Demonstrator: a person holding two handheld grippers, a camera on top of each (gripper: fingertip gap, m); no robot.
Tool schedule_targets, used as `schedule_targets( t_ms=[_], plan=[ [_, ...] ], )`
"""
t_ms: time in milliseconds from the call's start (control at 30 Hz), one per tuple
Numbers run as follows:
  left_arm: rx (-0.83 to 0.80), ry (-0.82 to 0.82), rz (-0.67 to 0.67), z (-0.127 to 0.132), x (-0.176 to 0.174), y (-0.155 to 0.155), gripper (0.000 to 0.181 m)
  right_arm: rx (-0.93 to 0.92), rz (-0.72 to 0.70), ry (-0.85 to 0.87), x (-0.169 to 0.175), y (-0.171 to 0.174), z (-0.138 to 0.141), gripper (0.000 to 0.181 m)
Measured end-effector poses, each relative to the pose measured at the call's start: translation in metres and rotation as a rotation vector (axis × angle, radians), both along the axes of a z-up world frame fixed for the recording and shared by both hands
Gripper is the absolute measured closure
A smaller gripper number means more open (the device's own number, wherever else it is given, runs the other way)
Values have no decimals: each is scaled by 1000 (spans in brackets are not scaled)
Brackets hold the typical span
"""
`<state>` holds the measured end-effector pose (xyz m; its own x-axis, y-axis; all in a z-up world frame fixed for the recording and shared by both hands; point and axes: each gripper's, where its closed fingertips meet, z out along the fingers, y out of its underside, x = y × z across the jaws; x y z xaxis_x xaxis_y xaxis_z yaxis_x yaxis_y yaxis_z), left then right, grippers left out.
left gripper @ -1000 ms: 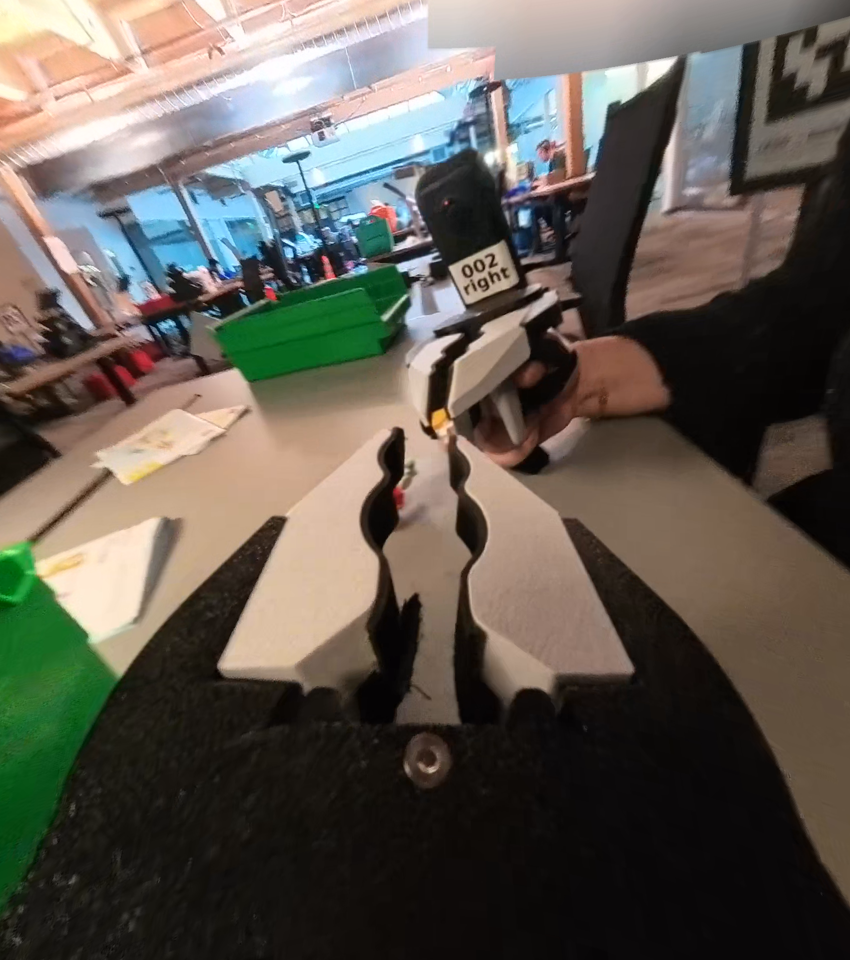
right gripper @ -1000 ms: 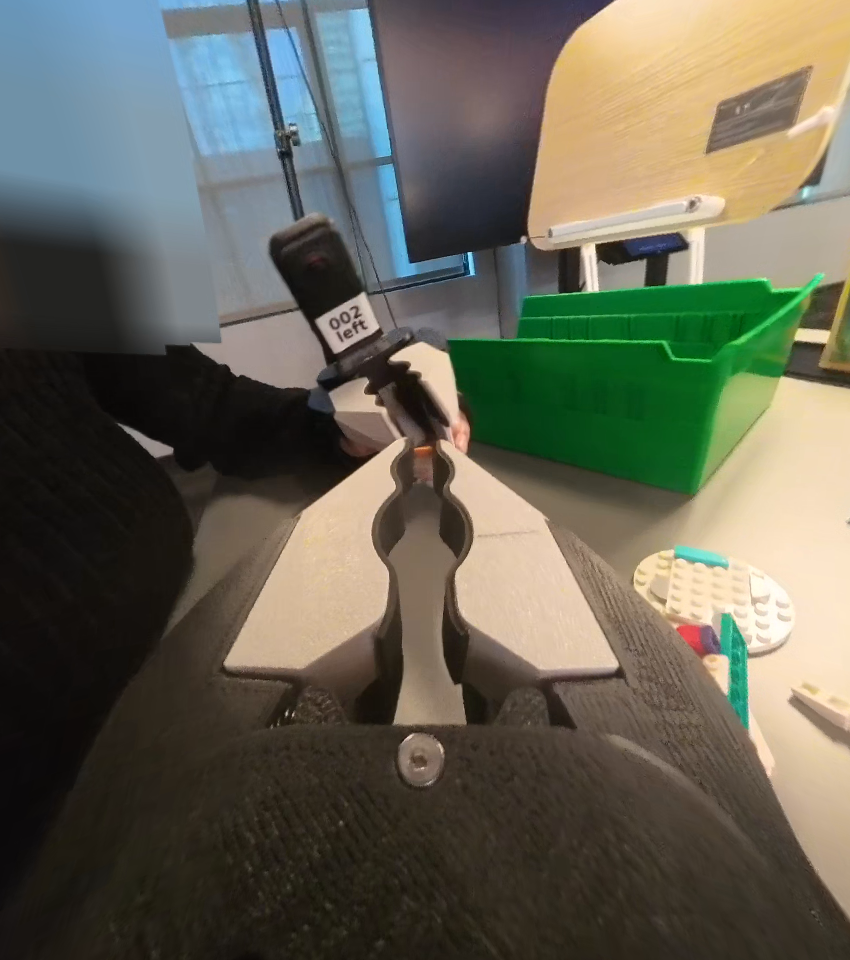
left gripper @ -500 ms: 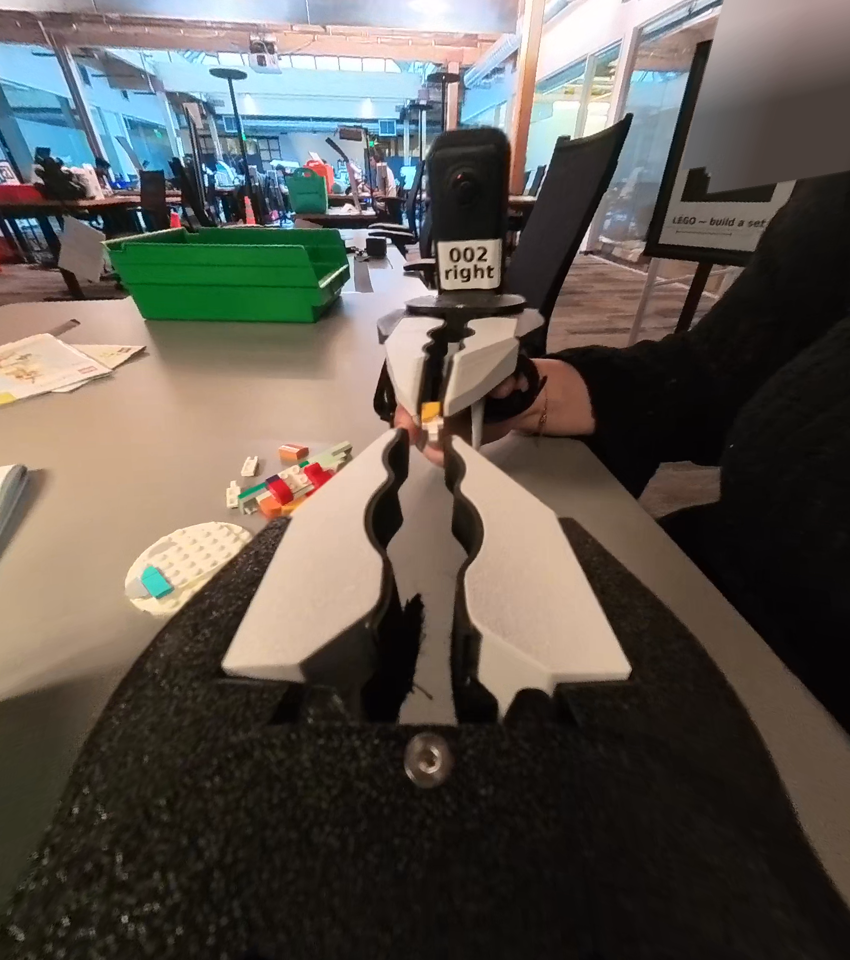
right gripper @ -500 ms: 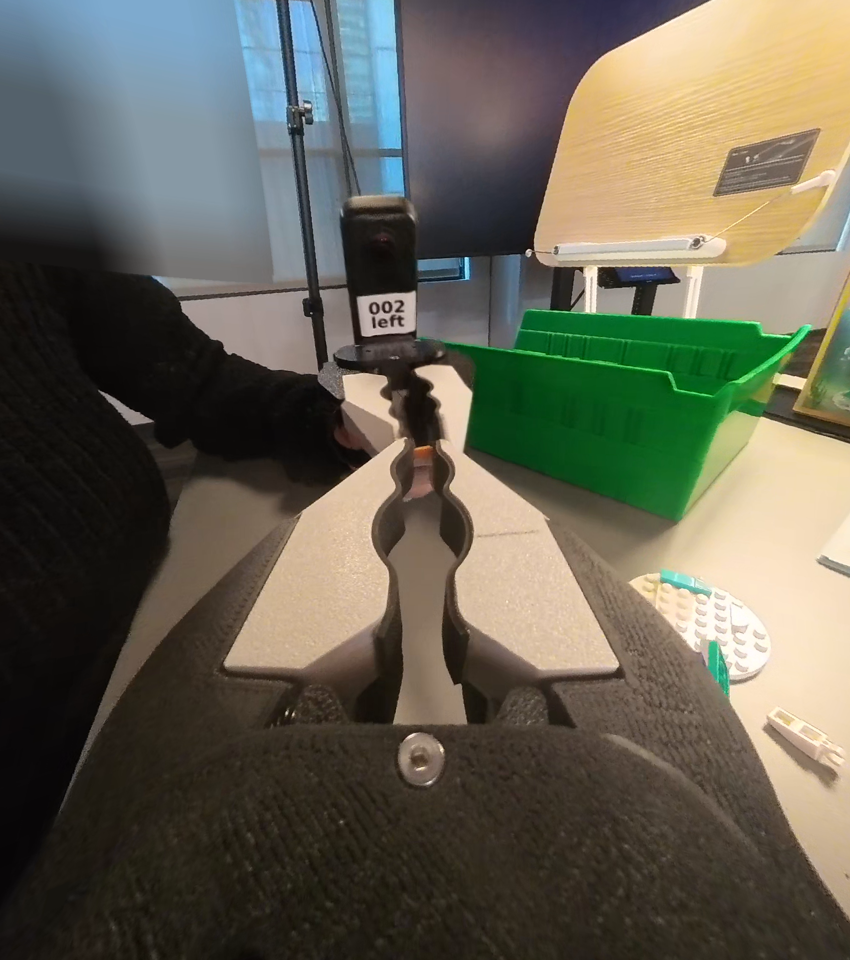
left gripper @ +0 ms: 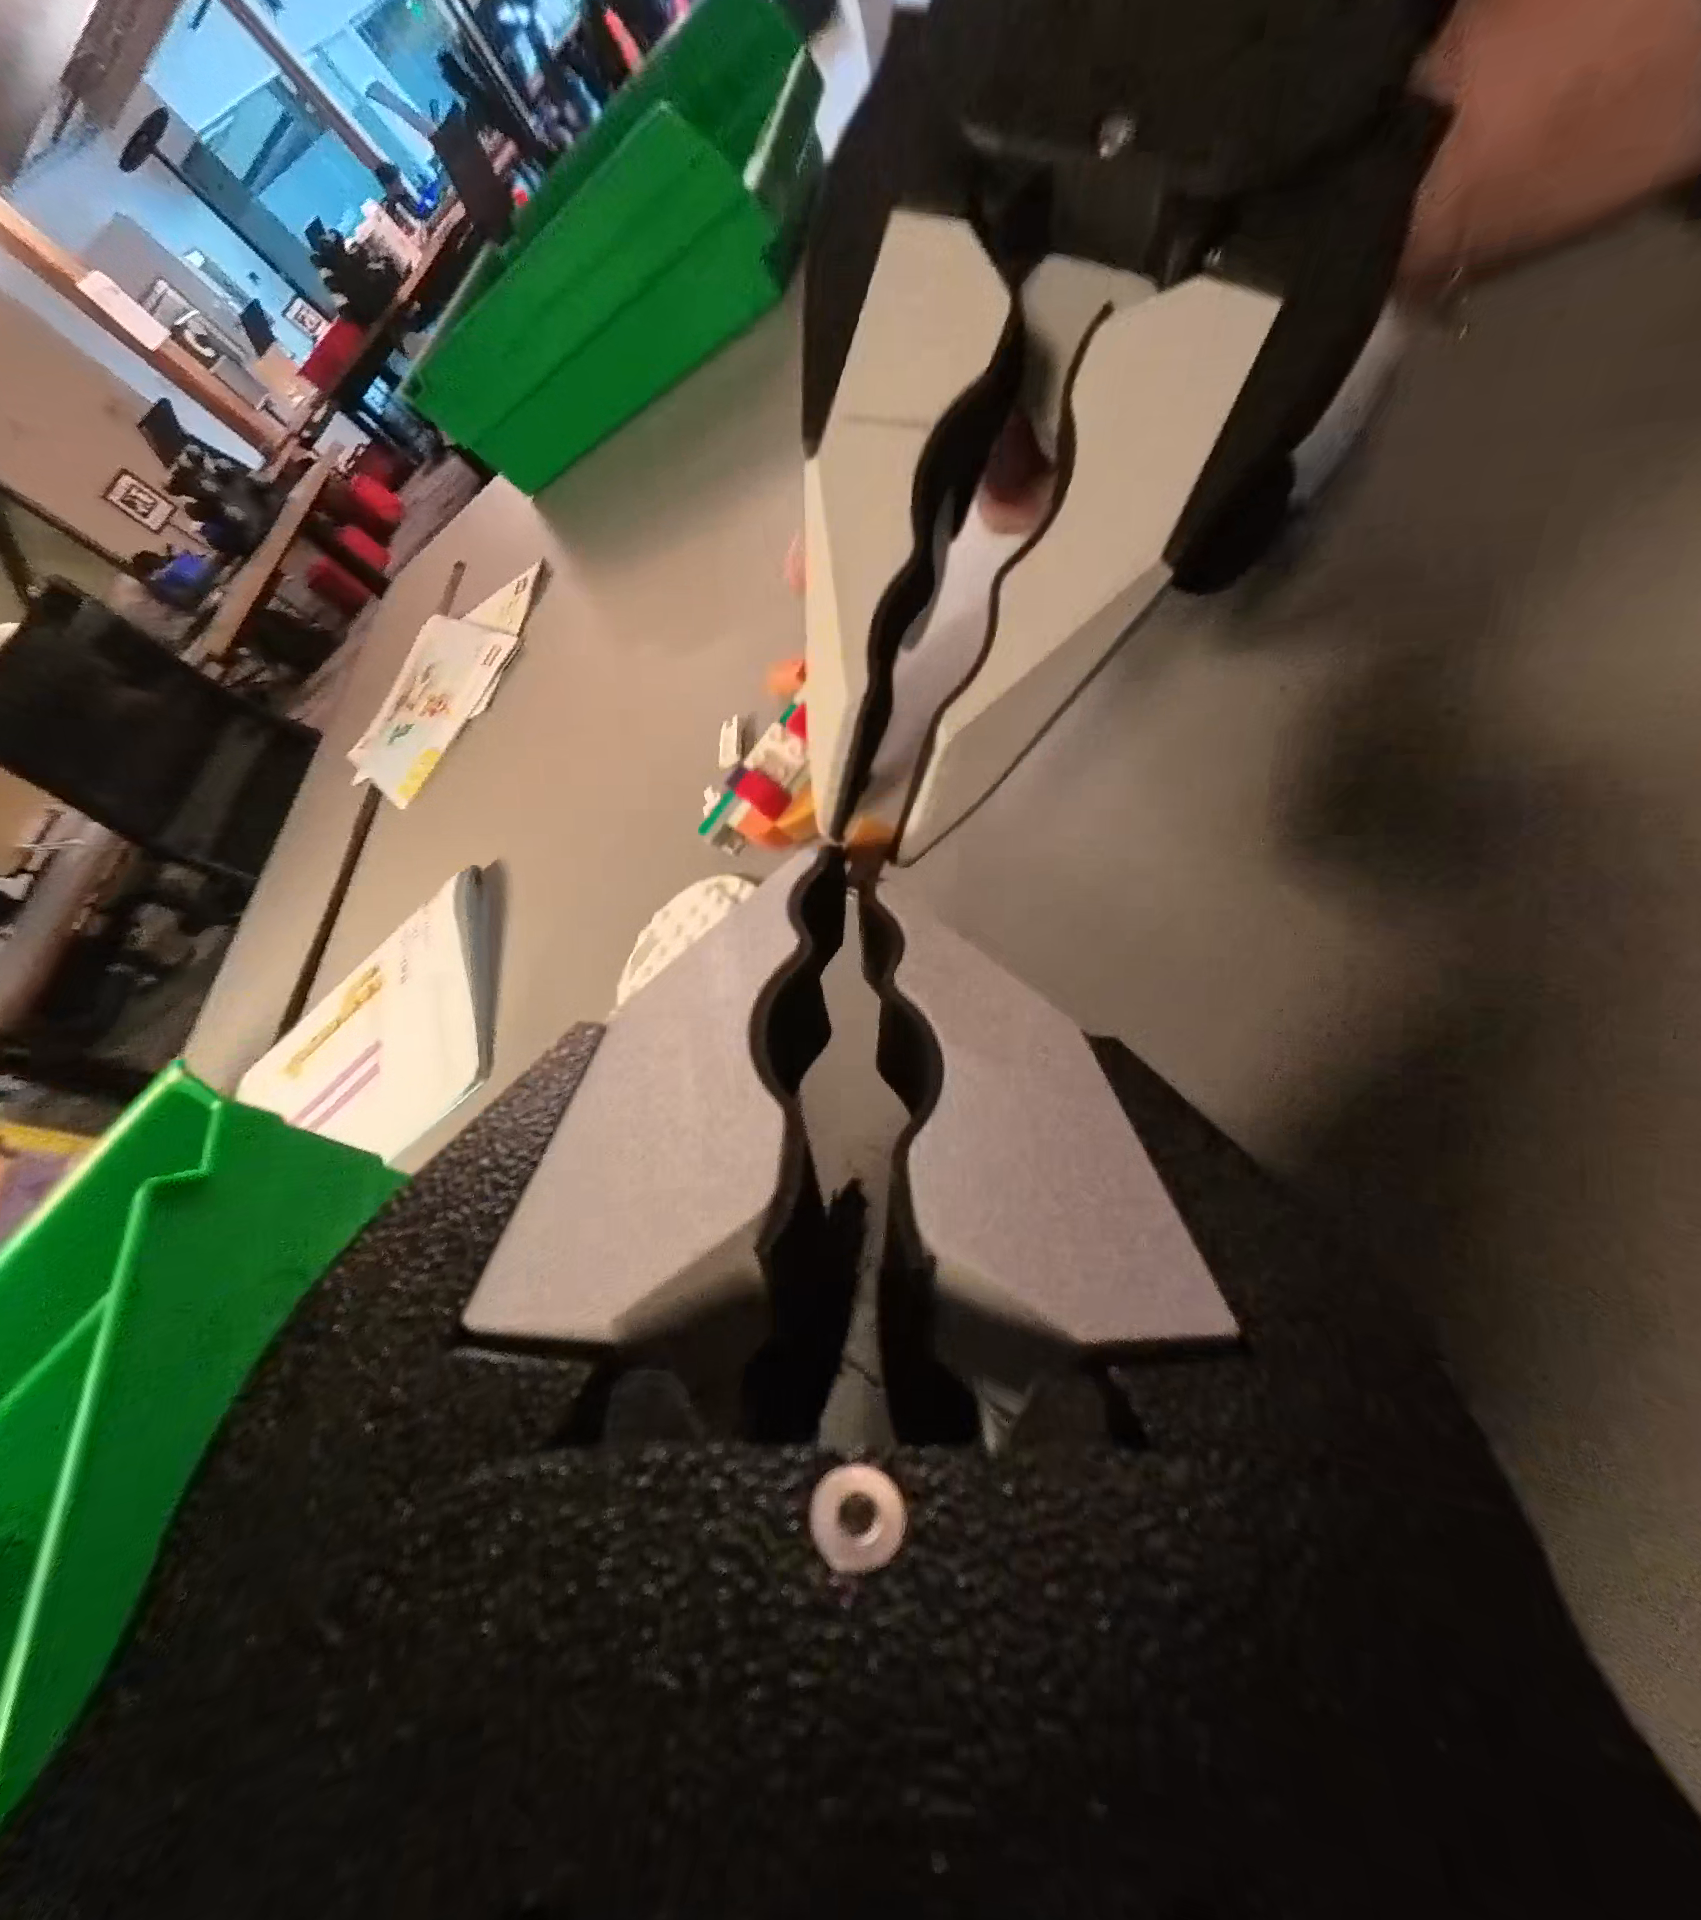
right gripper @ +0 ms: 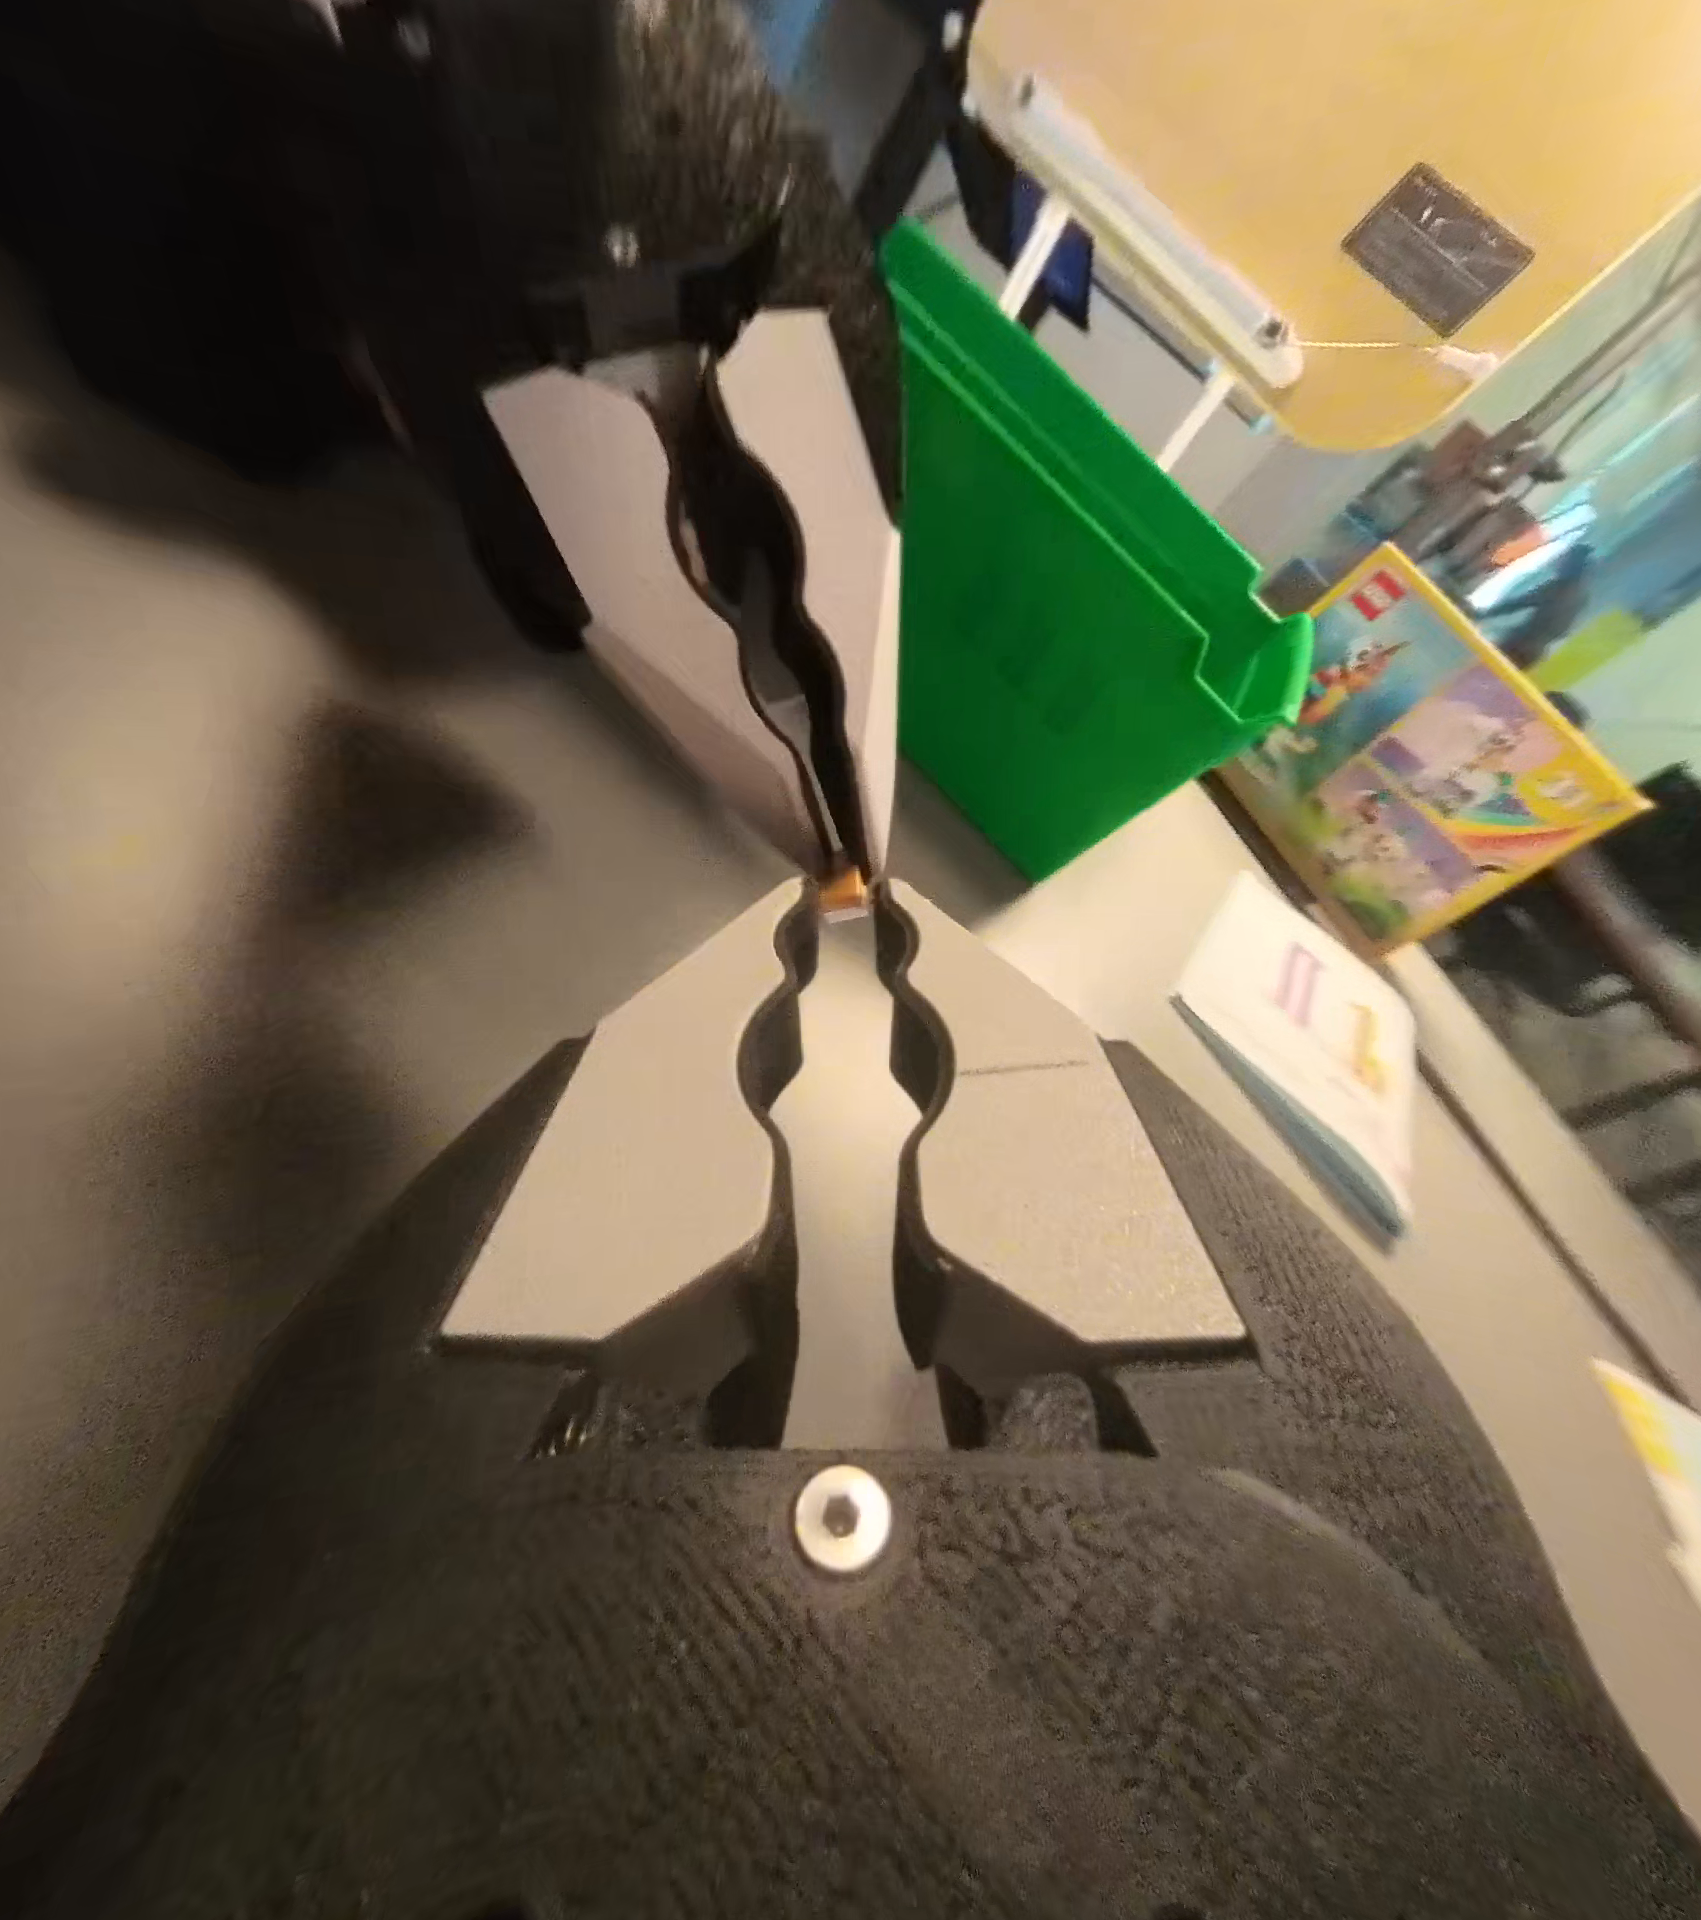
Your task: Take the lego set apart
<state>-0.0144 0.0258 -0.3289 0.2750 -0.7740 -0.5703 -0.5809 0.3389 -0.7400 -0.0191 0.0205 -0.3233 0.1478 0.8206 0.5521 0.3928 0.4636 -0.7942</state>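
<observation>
Above the grey table [left gripper: 1448, 935], I have the small orange lego piece [right gripper: 844, 891] pinched tip to tip between my left gripper [left gripper: 841, 868] and right gripper [right gripper: 841, 902], both clamped on it. I would twist gently, keeping each grip firm, so nothing flies.

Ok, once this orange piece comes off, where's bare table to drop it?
In the left wrist view, the table is bare to the right of the right gripper, out to the edge, with only shadows on it. The left is crowded: loose brick pile, round white plate, booklets, then the near green bin.
</observation>
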Motion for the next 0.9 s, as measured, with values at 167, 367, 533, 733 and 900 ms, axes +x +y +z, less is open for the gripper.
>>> schedule_targets(
  t_ms=[167, 367, 533, 733, 900],
  plan=[
    [0, 40, 31, -6, -3, 5, 181, 113, -52, -80, -3, 5, -7, 174],
    [-42, 84, 97, -16, -8, 13, 180, 257, -131, -179, -4, 13, -15, 171],
    [-68, 85, 102, -21, -9, 15, 180, 240, -138, -212, -6, 13, -21, 167],
    [-74, 90, 97, -23, -7, 14, 180, 254, -168, -250, -8, 17, -26, 174],
    [-63, 85, 108, -21, -5, 15, 181, 361, -177, -294, -5, 16, -22, 176]
  ],
)
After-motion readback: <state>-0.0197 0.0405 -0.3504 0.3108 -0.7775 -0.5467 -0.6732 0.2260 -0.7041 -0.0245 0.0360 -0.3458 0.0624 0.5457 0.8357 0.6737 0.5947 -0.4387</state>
